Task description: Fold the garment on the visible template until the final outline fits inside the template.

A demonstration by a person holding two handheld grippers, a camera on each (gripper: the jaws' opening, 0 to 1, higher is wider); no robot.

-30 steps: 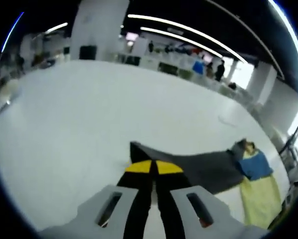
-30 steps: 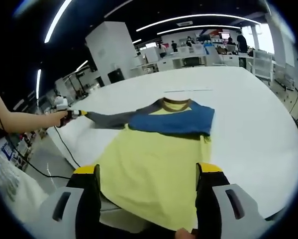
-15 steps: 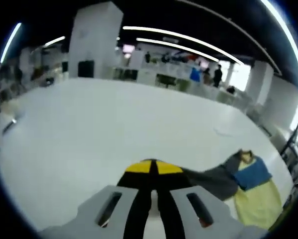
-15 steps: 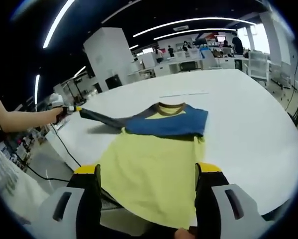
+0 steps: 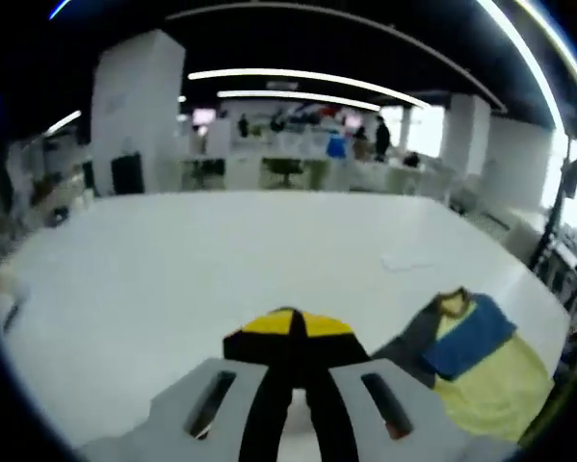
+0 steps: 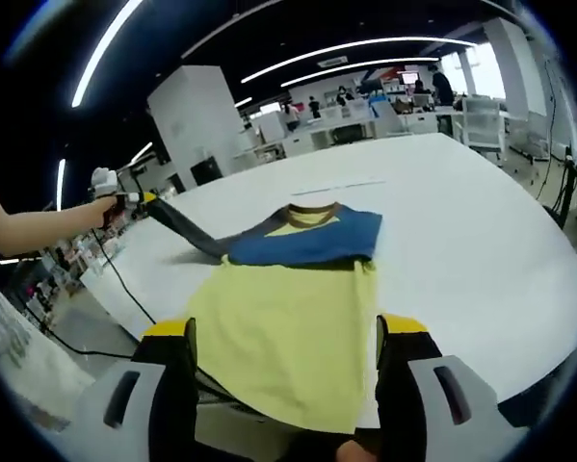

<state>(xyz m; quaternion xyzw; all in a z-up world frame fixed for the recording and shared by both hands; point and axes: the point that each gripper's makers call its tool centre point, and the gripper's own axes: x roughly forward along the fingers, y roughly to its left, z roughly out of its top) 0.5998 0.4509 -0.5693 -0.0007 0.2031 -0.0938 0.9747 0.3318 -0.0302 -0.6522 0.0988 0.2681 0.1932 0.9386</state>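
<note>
The left gripper (image 5: pixel 290 332) is clamped on the grey sleeve (image 6: pixel 187 229), lifted off the table (image 6: pixel 461 221). The shirt (image 6: pixel 288 327) hem, probably overhanging the near edge, hides below the right gripper (image 6: pixel 283 332) (jaws apart).

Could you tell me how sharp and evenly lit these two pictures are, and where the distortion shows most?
Left gripper view: soft and slightly blurred throughout, the shirt smeared near the edge; ceiling light strips bend into arcs. Right gripper view: crisper, the shirt and white table evenly lit without harsh glare; a faint shadow lies under the raised grey sleeve, and the table edge curves strongly.
</note>
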